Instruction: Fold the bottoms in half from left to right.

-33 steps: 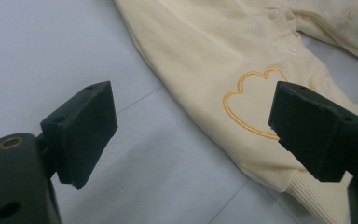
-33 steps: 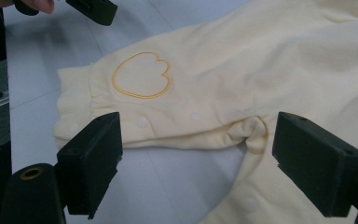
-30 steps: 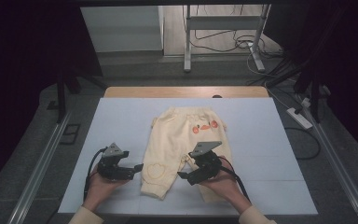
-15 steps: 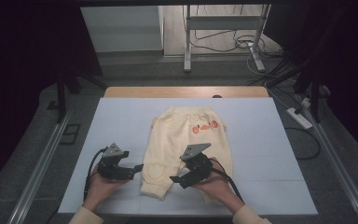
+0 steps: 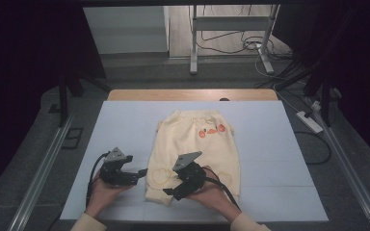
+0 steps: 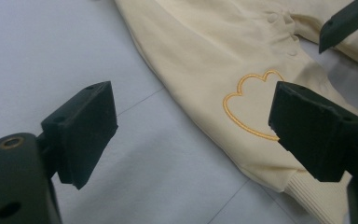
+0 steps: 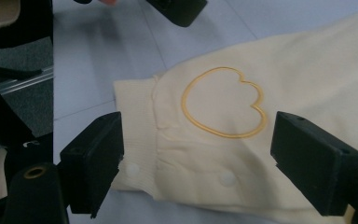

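My two grippers, left gripper and right gripper, are black, each topped with a grey plate. The baby trousers are pale cream-yellow, with an orange motif at the far waist and a golden-orange outlined heart on the near left leg. The table cover is pale blue-white.

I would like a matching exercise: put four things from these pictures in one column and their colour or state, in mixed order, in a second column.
Things
1. pants
2. left gripper
3. table cover
4. outline on the pant leg

Descriptions
a. pale blue-grey
b. open, beside the leg cuff
c. orange-yellow stitching
d. cream, lying flat

Pairs: 1-d, 2-b, 3-a, 4-c
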### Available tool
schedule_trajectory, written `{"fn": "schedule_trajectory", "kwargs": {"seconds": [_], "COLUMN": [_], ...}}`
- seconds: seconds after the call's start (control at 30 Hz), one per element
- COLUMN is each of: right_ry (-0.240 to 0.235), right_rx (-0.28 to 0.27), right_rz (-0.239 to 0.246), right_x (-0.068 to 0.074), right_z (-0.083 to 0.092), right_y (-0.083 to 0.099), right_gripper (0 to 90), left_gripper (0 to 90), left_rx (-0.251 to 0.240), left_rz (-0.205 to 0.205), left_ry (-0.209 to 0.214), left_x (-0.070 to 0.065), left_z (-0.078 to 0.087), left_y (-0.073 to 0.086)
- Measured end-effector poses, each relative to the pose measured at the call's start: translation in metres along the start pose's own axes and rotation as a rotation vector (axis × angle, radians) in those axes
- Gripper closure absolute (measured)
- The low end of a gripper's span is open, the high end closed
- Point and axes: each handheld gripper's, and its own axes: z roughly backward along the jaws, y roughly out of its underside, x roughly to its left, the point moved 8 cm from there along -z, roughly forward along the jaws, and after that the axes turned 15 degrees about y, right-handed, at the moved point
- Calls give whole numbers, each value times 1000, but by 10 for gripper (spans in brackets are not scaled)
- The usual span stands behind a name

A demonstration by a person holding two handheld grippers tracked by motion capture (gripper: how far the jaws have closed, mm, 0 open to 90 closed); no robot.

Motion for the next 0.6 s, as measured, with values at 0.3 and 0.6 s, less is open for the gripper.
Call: {"fn": "schedule_trajectory", "kwargs": {"seconds": [0.3, 0.6], "right_ry": [-49, -85], "right_rx": [6, 16], "right_rz": [40, 106], "right_x": [21, 45], "right_z": [-14, -32], "right_y": [-6, -13], "right_gripper": [200, 217], "left_gripper": [152, 152], "left_rx": [-3, -11], "left_rz": [5, 10], "left_ry": [-5, -11], "left_x": [1, 2], "left_z": [0, 2], "left_y": [0, 0]}}
